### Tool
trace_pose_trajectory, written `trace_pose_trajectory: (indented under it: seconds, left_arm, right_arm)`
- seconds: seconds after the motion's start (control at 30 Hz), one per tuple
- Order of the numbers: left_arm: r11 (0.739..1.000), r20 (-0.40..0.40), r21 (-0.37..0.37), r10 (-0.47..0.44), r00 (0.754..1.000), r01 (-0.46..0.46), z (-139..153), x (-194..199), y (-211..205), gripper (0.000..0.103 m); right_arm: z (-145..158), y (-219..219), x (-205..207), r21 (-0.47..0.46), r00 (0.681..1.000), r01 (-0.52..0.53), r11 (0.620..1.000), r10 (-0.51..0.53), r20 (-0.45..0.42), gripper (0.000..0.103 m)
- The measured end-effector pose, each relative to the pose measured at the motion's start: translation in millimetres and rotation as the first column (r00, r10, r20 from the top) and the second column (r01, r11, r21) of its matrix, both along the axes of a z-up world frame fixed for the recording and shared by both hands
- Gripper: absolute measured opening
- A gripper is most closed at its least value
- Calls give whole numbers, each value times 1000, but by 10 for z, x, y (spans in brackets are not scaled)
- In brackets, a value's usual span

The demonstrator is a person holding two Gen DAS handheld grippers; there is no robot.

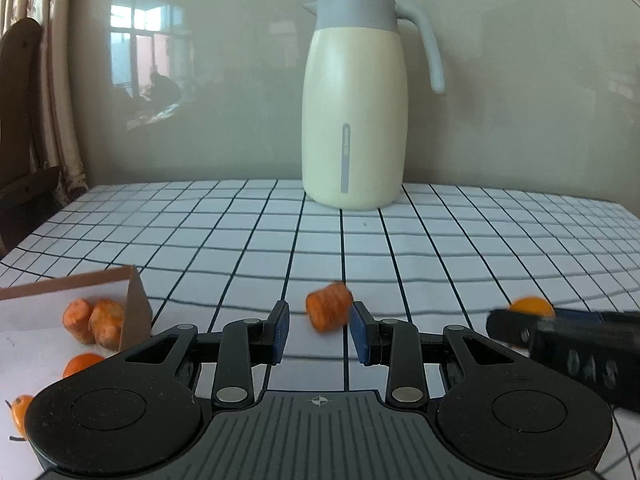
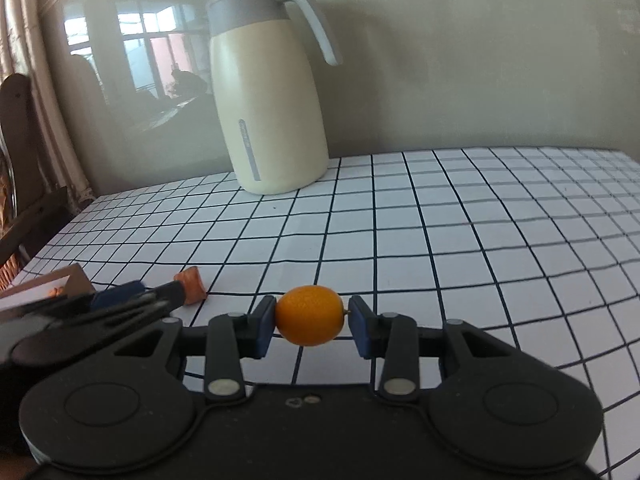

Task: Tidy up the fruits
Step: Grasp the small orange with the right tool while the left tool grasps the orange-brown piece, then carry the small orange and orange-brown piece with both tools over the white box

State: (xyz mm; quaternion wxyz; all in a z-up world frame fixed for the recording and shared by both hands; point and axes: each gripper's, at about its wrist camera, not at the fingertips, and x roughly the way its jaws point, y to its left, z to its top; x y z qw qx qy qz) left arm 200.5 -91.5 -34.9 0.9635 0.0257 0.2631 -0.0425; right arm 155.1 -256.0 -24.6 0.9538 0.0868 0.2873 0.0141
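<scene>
Currently, the kumquat (image 2: 310, 321) sits clamped between the two blue pads of the right gripper (image 2: 311, 326), held clear above the bench (image 2: 460, 240); in the left wrist view only its orange top (image 1: 531, 305) shows behind the blurred body of that gripper. The carrot chunk (image 1: 329, 312) lies between the fingertips of the left gripper (image 1: 319, 330): its right end touches the right pad, while a narrow gap shows at the left pad, so whether the jaws truly grip it cannot be told from the frames. The jaws stand narrowly apart, about the chunk's width. From the right wrist view the same carrot chunk (image 2: 191, 285) appears at the tip of the left gripper, low over the bench. To the left stands an open cardboard box (image 1: 134, 312) containing two carrot pieces (image 1: 94, 320) and another kumquat (image 1: 82, 362); a further small orange fruit (image 1: 20, 410) shows at the frame's lower left edge. The bench carries a white cloth with a dark grid. At its far edge, against the wall, stands a cream thermos jug (image 1: 354, 100) with a grey lid and handle.
</scene>
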Motion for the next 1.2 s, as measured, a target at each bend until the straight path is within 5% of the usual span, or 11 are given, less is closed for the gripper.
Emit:
trace_pose_trajectory:
  seconds: [0.57, 1.2]
  left_arm:
    - [996, -86, -48, 74, 994, -78, -181, 479, -118, 29]
    - [999, 8, -17, -46, 999, 46, 32, -83, -2, 24]
  right_arm:
    - [-112, -43, 178, 39, 1000, 2, 999, -1, -21, 31]
    - [-30, -16, 119, 27, 1000, -30, 999, 29, 5, 31]
